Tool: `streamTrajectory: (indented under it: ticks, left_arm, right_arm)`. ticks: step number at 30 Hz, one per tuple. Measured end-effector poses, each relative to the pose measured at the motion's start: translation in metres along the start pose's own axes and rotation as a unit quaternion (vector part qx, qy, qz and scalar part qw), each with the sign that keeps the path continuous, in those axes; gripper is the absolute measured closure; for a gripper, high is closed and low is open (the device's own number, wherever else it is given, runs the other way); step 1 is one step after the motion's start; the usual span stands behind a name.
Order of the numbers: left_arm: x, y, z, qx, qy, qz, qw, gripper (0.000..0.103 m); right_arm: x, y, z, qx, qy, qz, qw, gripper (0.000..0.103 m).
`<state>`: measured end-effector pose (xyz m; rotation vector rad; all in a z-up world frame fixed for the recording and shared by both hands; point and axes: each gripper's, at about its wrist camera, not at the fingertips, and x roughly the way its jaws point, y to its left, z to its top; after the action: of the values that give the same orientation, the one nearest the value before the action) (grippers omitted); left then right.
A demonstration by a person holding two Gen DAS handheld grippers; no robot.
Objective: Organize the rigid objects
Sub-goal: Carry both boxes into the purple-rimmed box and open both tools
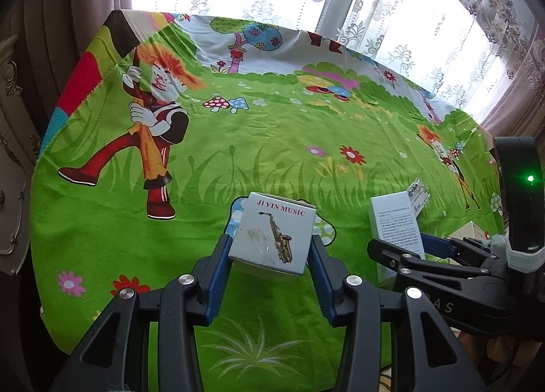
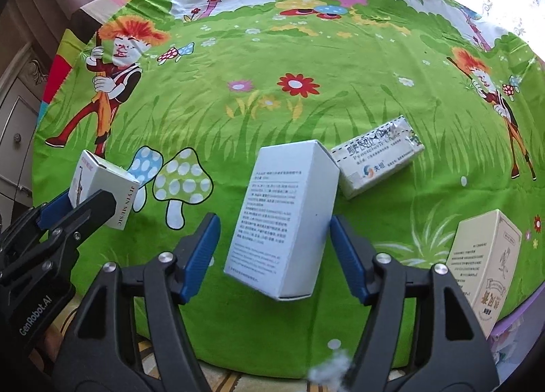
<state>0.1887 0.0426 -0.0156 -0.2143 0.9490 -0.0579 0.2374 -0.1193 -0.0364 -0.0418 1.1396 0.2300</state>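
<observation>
A small white "JI YIN MUSIC" box (image 1: 272, 235) with a saxophone picture is clamped between the blue pads of my left gripper (image 1: 270, 240), just above the green cartoon tablecloth (image 1: 272, 126). The right wrist view shows this box (image 2: 102, 184) at the left, in the left gripper (image 2: 68, 208). A tall white box with printed text (image 2: 282, 221) stands tilted between the fingers of my right gripper (image 2: 275, 220). The left pad (image 2: 204, 242) stands clear of it; the right pad sits close to its side. In the left wrist view, the tall box (image 1: 395, 221) is at the right.
A white and blue medicine carton (image 2: 374, 160) lies flat just behind the tall box. A cream box (image 2: 483, 262) stands near the table's right front edge. Lace curtains and a window lie behind the table; a pale cabinet (image 1: 13, 139) stands at the left.
</observation>
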Motion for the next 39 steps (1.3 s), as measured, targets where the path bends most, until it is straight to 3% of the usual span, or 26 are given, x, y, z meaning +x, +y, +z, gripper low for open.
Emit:
streamTrajectory:
  ticks: [20,29,39]
  left_arm:
    - [-0.029,-0.043,-0.004,0.03,-0.01,-0.014,0.9994,0.057]
    - [-0.051,-0.093,-0.005,0.073,-0.016,-0.037,0.9965,0.057]
    - [-0.055,-0.176,-0.022,0.15,0.001,-0.073,0.9859,0.057]
  right_arm:
    - [-0.071,-0.018,-0.025,-0.014,-0.095,-0.005,0.995,0.043]
    - [-0.114,-0.059,-0.056,0.028,-0.128,0.016,0.991,0.043]
    - [-0.155,-0.134,-0.094,0.099,-0.158,0.016,0.982,0.043]
